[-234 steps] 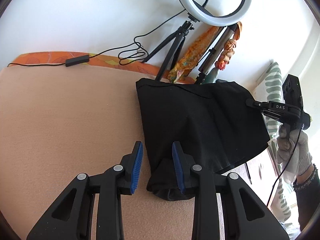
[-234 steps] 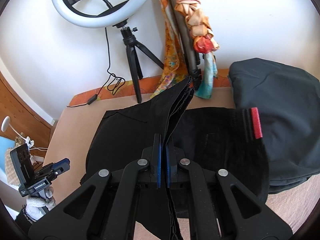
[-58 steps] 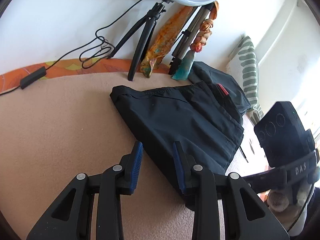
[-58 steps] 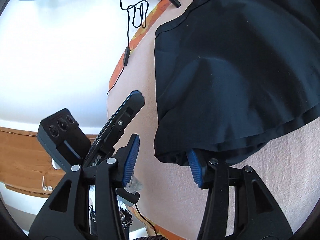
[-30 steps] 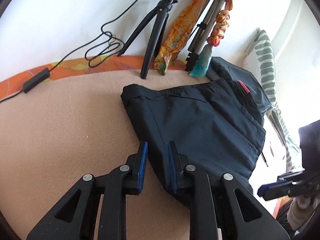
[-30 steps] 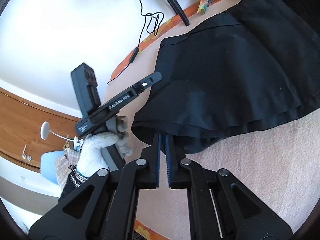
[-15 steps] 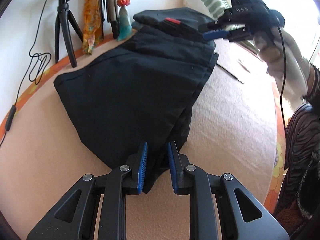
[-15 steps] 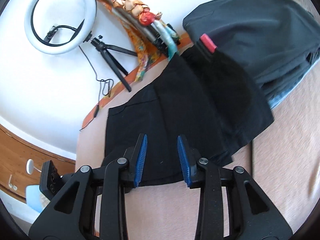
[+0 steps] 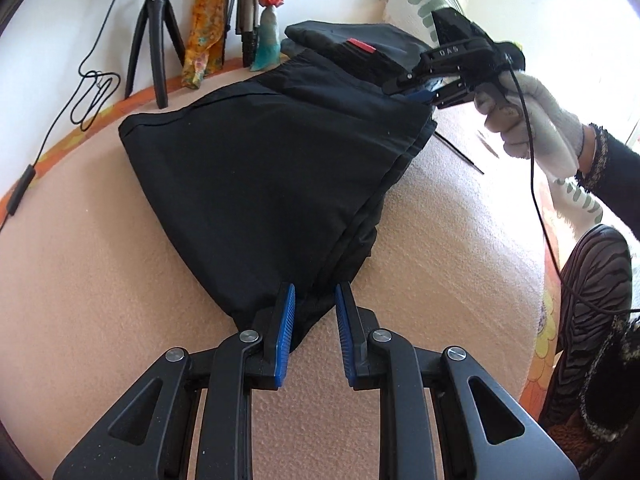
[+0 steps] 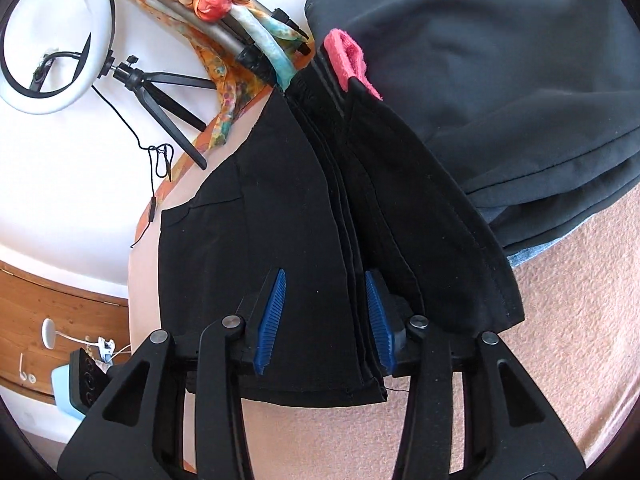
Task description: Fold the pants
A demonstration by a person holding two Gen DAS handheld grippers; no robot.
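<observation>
The black pants (image 9: 260, 168) lie folded on the peach blanket (image 9: 100, 280), drawn to a point at their near corner. My left gripper (image 9: 315, 320) is shut on that corner, with bunched cloth filling the gap between its blue pads. At the far right corner, a gloved hand holds my right gripper (image 9: 404, 92). In the right wrist view its jaws (image 10: 325, 312) are opening. The stacked folded edge of the pants (image 10: 288, 220) runs between them, and the pads stand clear of the cloth. A red tag (image 10: 348, 64) marks the far end.
A pile of dark folded clothes (image 10: 500, 80) lies against the pants' far side. A ring light (image 10: 56, 40) on a tripod (image 9: 154, 40), scarves (image 9: 204, 20) and a cable (image 9: 92, 92) line the wall. A striped pillow (image 9: 420, 0) is at the back right and a person's leg (image 9: 592, 300) at the right edge.
The right gripper, shut at the pants' hem a second ago, has swung over to the folded edge by the pile and opened wider. The left gripper has rolled round the near corner.
</observation>
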